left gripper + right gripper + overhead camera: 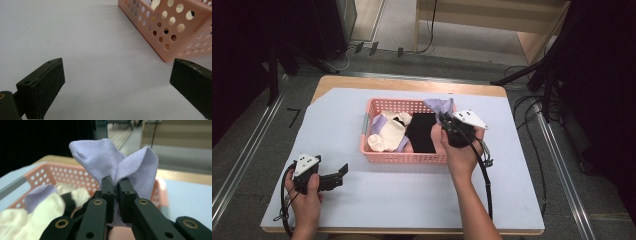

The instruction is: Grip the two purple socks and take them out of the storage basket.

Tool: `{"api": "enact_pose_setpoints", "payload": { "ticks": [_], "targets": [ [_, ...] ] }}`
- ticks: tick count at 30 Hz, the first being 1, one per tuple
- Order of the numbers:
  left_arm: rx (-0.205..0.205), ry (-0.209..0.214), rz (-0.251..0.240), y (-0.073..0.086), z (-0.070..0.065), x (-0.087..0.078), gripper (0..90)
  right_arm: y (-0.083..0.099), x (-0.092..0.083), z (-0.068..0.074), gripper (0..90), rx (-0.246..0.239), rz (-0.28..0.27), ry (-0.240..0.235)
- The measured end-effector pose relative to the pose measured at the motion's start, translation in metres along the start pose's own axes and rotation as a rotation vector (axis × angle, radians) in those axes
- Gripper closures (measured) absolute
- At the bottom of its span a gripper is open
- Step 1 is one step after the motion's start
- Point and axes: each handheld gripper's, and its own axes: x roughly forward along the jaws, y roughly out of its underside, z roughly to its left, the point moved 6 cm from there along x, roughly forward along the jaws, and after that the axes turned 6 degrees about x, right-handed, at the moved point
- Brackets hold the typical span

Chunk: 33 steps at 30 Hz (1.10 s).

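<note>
A pink perforated basket (377,106) stands mid-table and holds cream socks (388,134), a black cloth (421,132) and lavender pieces. My right gripper (445,120) hangs over the basket's right end, shut on a lavender sock (438,106). In the right gripper view the lavender sock (112,162) bunches up above the pinching jaws of my right gripper (116,185), with the pink basket (53,173) behind it. My left gripper (343,172) rests on the table at the front left, open with nothing between its jaws. From the left gripper (117,82) I see the basket's corner (175,32) ahead on the right.
A pale blue sheet (412,195) covers the wooden table (362,82). A black cable (486,180) trails from the right gripper along the forearm. Dark stands and cables surround the table on the floor.
</note>
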Motion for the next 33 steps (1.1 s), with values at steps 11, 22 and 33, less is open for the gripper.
{"api": "enact_pose_setpoints", "payload": {
  "ticks": [11,22,33],
  "targets": [
    [0.0,0.0,-0.002,0.0,0.0,0.0,0.5,-0.002,-0.025,-0.069,84.6,0.046,-0.053,0.156],
    [0.007,-0.003,-0.001,0.0,-0.001,0.0,0.5,0.045,-0.038,-0.134,74.2,0.114,0.081,0.314],
    [0.008,-0.002,-0.001,0.0,-0.001,0.0,0.5,0.01,-0.044,-0.092,55.2,0.083,-0.006,0.184]
  ]
}}
